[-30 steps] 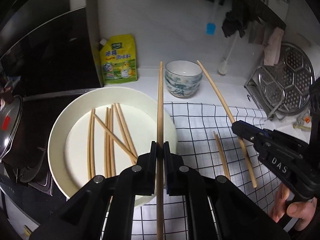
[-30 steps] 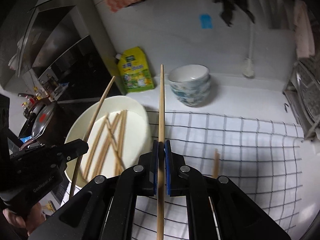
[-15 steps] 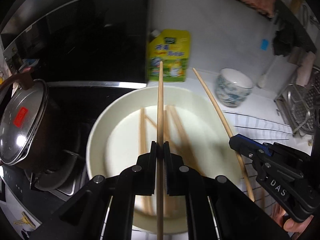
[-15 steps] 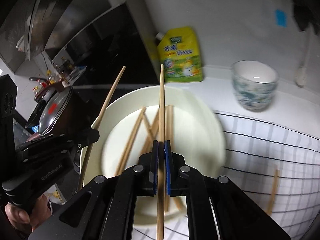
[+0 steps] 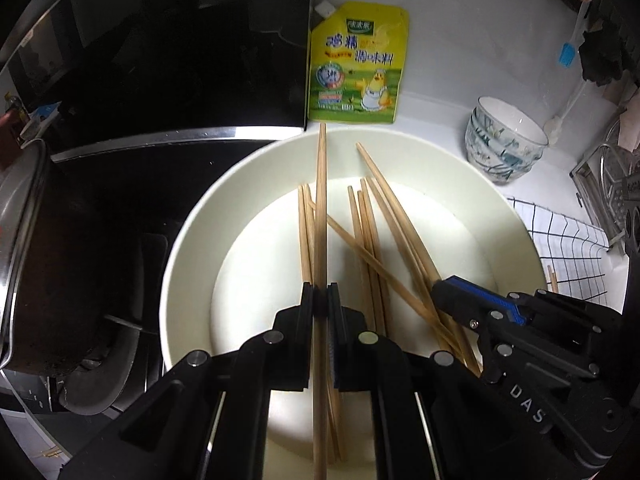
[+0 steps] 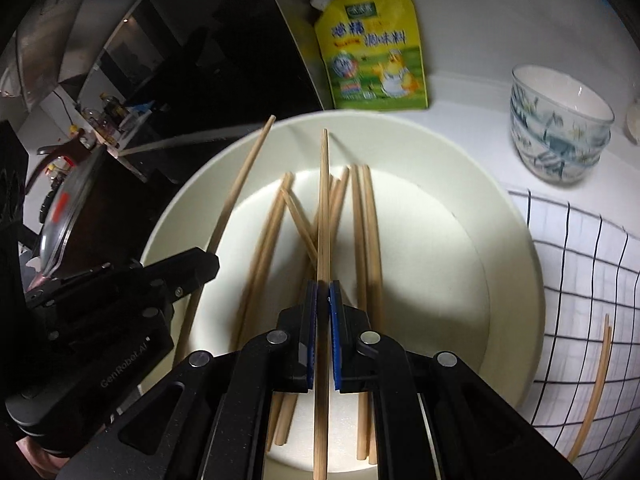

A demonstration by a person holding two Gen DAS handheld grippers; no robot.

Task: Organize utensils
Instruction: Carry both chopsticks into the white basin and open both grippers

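A wide cream plate (image 5: 188,248) holds several wooden chopsticks lying loosely crossed. My left gripper (image 5: 320,304) hangs over the plate's near side, shut on one chopstick (image 5: 320,200) that points toward the far rim. Beside it on the right, my right gripper (image 5: 440,286) is shut on another chopstick (image 5: 384,184) angled over the pile. In the right wrist view, the right gripper (image 6: 323,292) pinches its chopstick (image 6: 324,200) above the plate (image 6: 516,288), and the left gripper (image 6: 208,264) holds its stick (image 6: 244,176) at the plate's left rim. One chopstick (image 6: 596,392) lies on the checked cloth.
A yellow seasoning pouch (image 5: 358,68) leans on the wall behind the plate. Stacked patterned bowls (image 5: 502,148) stand at the back right. A black hob with a lidded pot (image 5: 24,240) fills the left. The checked cloth (image 5: 568,248) and a metal rack (image 5: 612,184) lie right.
Both grippers have swung left from over the checked cloth to over the plate and come lower, each still pinching its chopstick. The plate now fills both views.
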